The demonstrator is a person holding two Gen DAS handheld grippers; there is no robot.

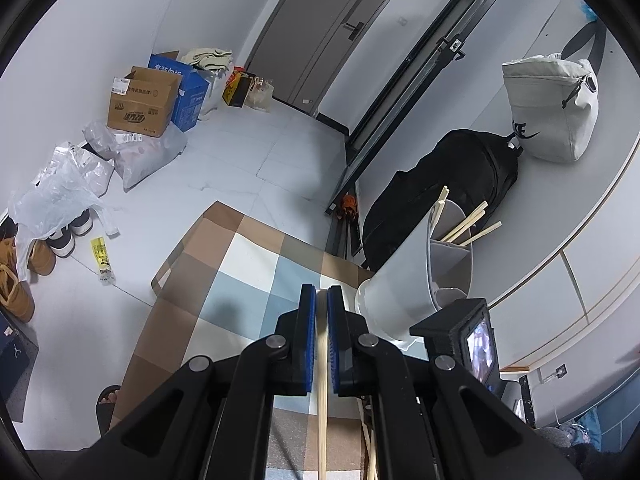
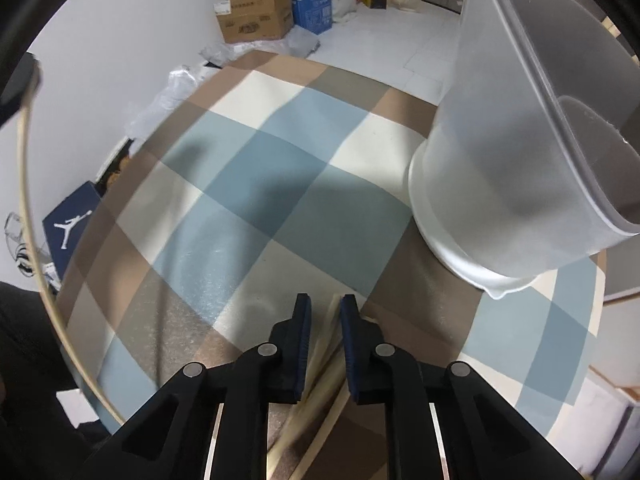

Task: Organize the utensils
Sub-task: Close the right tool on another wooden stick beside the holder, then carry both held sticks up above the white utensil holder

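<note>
We've got the left hand-held gripper point(image 1: 321, 294) clamped tight on one pale wooden chopstick point(image 1: 322, 392), which runs down betw. the blue pads point(image 1: 309, 336) and out the bottom of the left wrist view. Over on the right, the right hand-held gripper point(image 2: 326, 303) points steeply down at the table point(image 2: 256, 184), jaws nearly together w/ a blurred bundle of chopsticks point(image 2: 320, 364) betw. them; we can't tell whether the pads actually press on the sticks. In that right view we also see a long thin stick point(image 2: 28, 208) curving down the left edge; its top end meets a dark blurred shape at the upper left corner. Under both grippers lies the checked cloth in blue, brown & cream, covering the table. Just beyond, to the right, stands the white utensil holder point(image 1: 394, 280) on the cloth, a tall translucent tub w/ inner dividers point(image 1: 448, 256); several chopsticks point(image 1: 468, 224) already stick out of one far compartment, leaning at angles. Behind the holder we've a black backpack point(image 1: 452, 184) on a white ledge & a pale grey bag point(image 1: 554, 108) next to it. Further off on the floor: shoes point(image 1: 64, 240) under a plastic bag, a cardboard box point(image 1: 144, 104) beside a blue box point(image 1: 192, 92), then a grey door point(image 1: 332, 28) at the far wall.
</note>
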